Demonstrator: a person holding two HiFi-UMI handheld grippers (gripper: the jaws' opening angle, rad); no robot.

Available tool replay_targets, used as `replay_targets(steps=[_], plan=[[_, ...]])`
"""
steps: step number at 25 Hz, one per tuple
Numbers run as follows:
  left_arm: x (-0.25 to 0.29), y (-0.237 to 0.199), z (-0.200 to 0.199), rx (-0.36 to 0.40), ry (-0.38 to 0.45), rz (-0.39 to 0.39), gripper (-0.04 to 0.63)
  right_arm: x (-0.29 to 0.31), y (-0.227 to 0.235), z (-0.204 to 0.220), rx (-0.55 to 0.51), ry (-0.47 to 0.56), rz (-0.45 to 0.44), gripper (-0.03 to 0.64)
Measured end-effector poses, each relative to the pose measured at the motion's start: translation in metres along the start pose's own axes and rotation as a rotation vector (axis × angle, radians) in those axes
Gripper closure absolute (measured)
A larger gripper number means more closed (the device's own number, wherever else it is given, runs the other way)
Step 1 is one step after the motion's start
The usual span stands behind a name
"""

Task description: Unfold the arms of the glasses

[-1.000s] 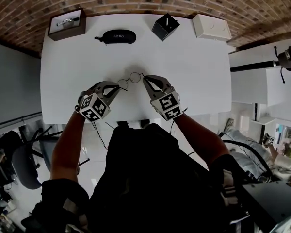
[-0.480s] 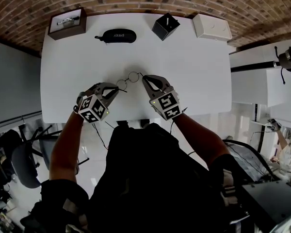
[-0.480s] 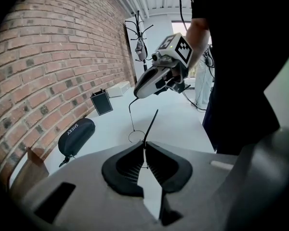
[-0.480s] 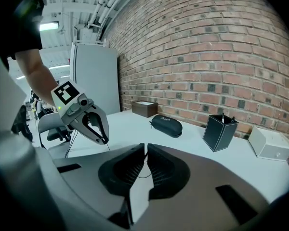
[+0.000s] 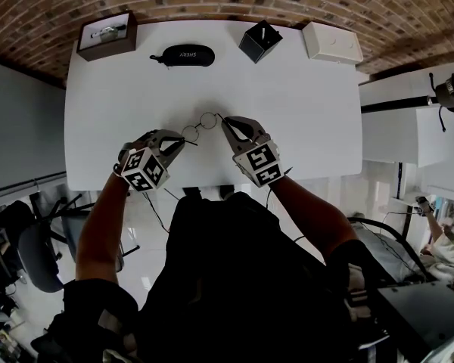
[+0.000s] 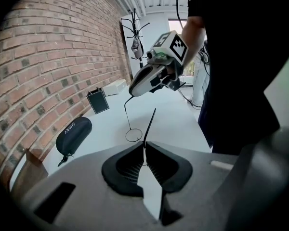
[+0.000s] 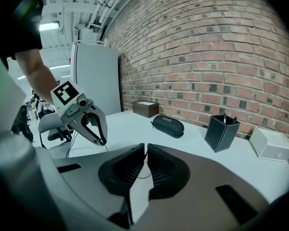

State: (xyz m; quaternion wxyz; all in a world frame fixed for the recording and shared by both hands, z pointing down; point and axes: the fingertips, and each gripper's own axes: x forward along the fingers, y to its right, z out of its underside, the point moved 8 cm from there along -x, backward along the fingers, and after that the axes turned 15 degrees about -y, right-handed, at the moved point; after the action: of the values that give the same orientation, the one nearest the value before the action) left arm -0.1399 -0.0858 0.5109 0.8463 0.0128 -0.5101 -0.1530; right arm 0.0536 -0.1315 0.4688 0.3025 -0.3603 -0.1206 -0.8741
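Left gripper [image 5: 183, 140], at 8 o'clock from the worktop [image 5: 310, 104] centre: jaws nearly together, pinching a thin dark arm of the glasses [image 5: 200, 125]. The glasses are at worktop centre, between both grippers. Right gripper [image 5: 225, 120], at 4 o'clock: jaws nearly together, clamped on the frame's thin wire.

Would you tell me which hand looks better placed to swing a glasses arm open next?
Left, probably: the left gripper is shut on the dark arm of the glasses, free to swing it outward, while the right gripper pinches the other end and can steady them.
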Motion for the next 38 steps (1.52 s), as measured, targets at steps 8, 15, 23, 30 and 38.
replay_targets(steps=[8,15,23,30,38], plan=[[-0.002,0.000,-0.002,0.013,-0.005,-0.003,0.572,0.000,0.001,0.002,0.030,-0.014,0.000,0.598],[0.014,-0.006,-0.015,-0.157,-0.016,-0.015,0.572,-0.005,0.001,0.004,0.071,-0.013,-0.013,0.601],[0.070,-0.019,-0.037,-0.457,-0.164,0.016,0.568,-0.004,-0.001,0.005,0.082,-0.008,-0.003,0.600],[0.094,-0.022,-0.058,-0.404,-0.257,0.005,0.470,-0.010,0.003,0.009,0.111,-0.014,-0.006,0.601],[0.105,-0.020,-0.072,-0.298,-0.288,0.011,0.568,-0.014,0.006,0.013,0.152,0.001,-0.016,0.600]])
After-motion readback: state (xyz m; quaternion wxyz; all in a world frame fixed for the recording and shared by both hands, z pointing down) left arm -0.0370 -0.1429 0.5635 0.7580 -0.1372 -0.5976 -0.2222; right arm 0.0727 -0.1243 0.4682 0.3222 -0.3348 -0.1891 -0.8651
